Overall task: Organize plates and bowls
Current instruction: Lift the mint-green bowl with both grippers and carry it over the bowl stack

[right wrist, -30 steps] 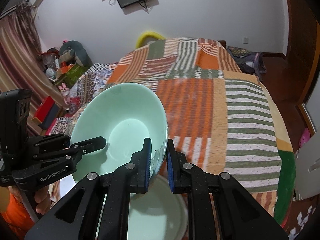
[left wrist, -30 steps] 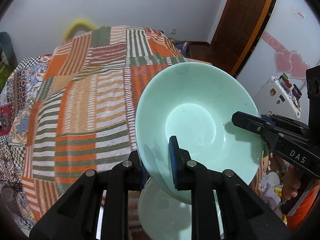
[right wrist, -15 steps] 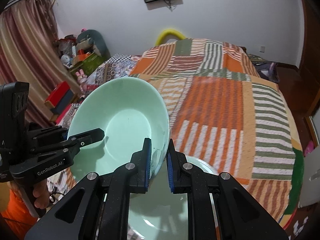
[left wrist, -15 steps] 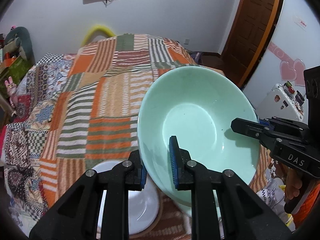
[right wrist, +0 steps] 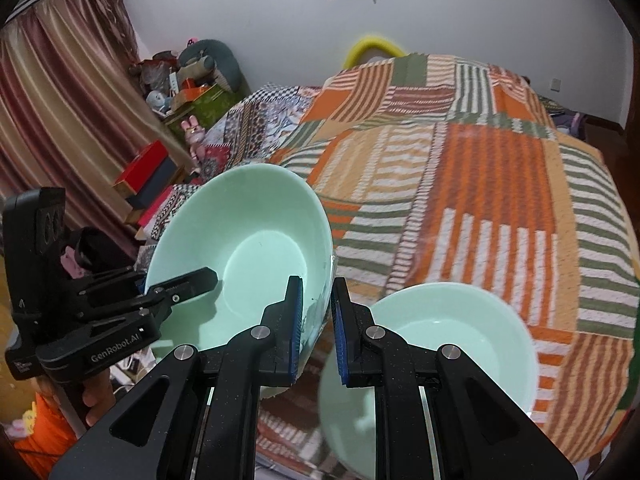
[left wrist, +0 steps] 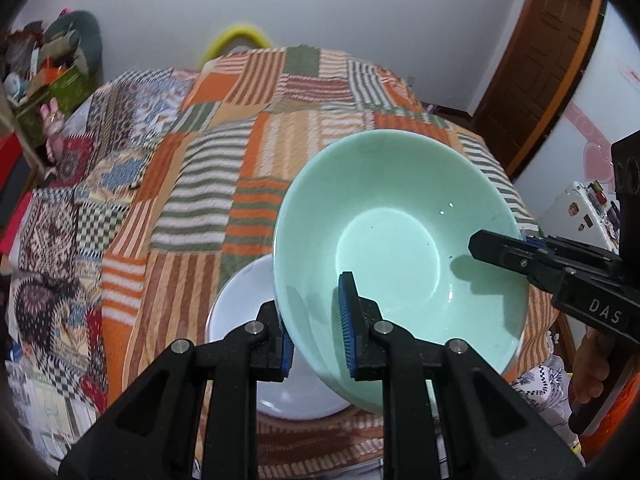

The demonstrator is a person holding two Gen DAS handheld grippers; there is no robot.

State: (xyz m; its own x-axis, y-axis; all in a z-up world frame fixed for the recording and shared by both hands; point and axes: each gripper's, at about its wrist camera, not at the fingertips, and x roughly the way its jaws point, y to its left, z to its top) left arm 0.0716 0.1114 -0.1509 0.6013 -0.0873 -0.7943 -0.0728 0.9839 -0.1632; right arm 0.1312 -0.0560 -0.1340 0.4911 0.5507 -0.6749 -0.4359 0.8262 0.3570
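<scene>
A large mint green bowl (left wrist: 392,240) hangs tilted in the air between both grippers; it also shows in the right wrist view (right wrist: 248,252). My left gripper (left wrist: 316,320) is shut on its near rim. My right gripper (right wrist: 316,324) is shut on the opposite rim. Below it, a white plate (left wrist: 244,300) lies on the patchwork bedspread (left wrist: 192,184). A second mint green bowl (right wrist: 448,340) sits on the bedspread (right wrist: 480,184) in the right wrist view, just right of the held bowl.
The striped orange and green bedspread covers the whole bed. Cluttered boxes and toys (right wrist: 188,84) stand by the curtain at the left. A brown door (left wrist: 552,52) and a white appliance (left wrist: 580,212) stand at the right.
Both grippers have carried the held bowl leftward and up over the bed. The white plate has come into view under it, and the second green bowl now lies off to its right.
</scene>
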